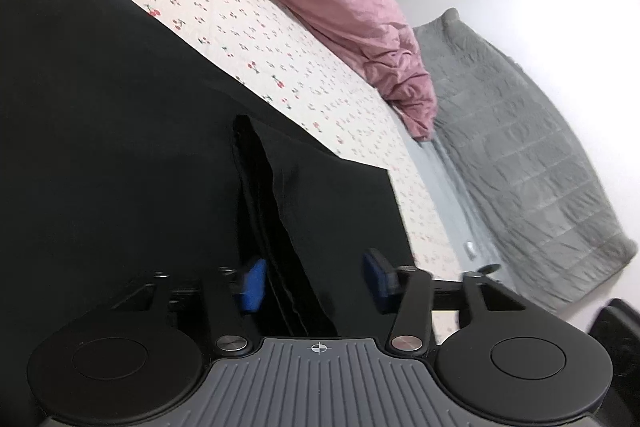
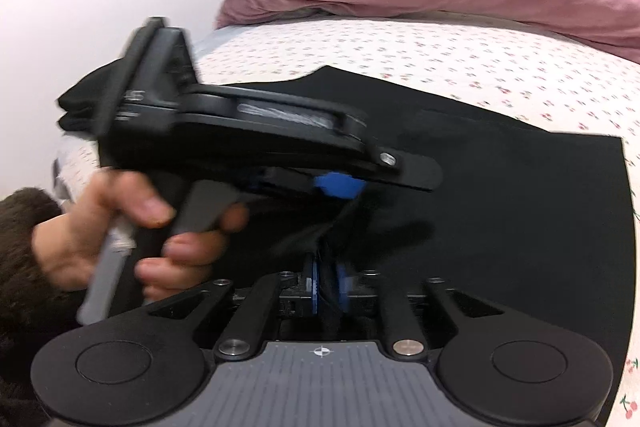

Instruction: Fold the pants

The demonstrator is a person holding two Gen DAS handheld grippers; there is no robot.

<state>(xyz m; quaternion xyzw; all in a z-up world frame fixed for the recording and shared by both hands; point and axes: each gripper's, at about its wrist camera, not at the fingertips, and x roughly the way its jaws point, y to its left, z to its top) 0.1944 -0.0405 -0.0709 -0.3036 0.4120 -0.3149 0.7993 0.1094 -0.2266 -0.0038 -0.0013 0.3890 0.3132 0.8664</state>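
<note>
Black pants (image 1: 120,115), soft, limp, light, spread on your cherry-print bed (image 1: 248,27): right gripper (image 2: 326,287) clenched on a fold, left gripper (image 1: 312,283) released astride a hem ridge at 12 o'clock, your likely hold.

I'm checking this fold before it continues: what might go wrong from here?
1. The left tool stands open around a raised fold of the black pants; closing off-centre may miss a layer.
2. The right tool pinches only a thin edge of cloth, which might slip when pulled.
3. The two tools are close together in the right wrist view and may collide.
</note>
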